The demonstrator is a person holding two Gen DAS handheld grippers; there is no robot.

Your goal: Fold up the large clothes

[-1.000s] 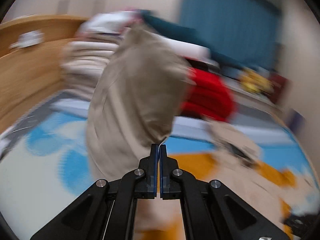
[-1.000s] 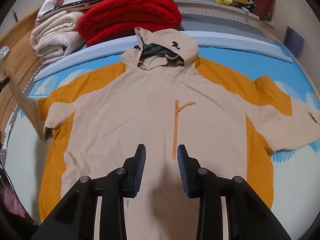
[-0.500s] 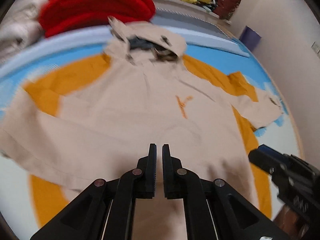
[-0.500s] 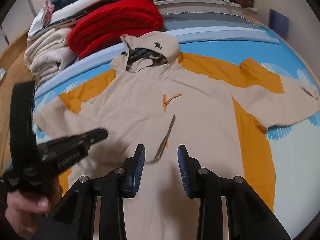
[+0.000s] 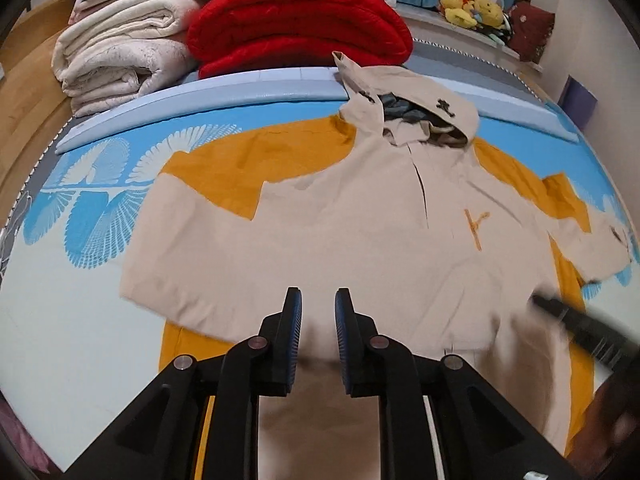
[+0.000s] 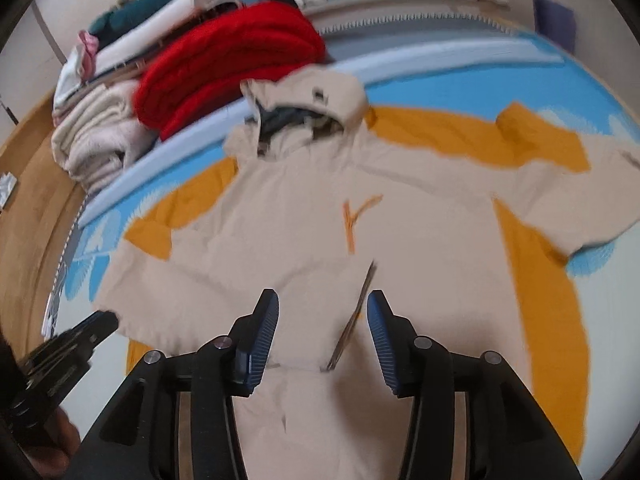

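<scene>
A large beige and orange hooded jacket (image 5: 360,232) lies flat on the bed, hood toward the far side. Its left sleeve (image 5: 208,248) is folded in across the body. Its right sleeve (image 6: 560,184) still lies spread out to the side. My left gripper (image 5: 317,320) is open and empty above the lower left part of the jacket. My right gripper (image 6: 322,320) is open and empty above the jacket's (image 6: 360,240) middle, by the zip flap (image 6: 356,320). Each gripper shows at the edge of the other's view.
The bed sheet (image 5: 92,208) is blue and white. A red folded blanket (image 5: 296,20) and cream blankets (image 5: 120,52) are stacked behind the hood. Plush toys (image 5: 472,4) sit on a ledge at the back. A wooden bed frame (image 5: 24,92) runs along the left.
My left gripper carried the left sleeve across the jacket body, opened and let it go. The sleeve now lies folded in. My right gripper stayed open and shifted slightly.
</scene>
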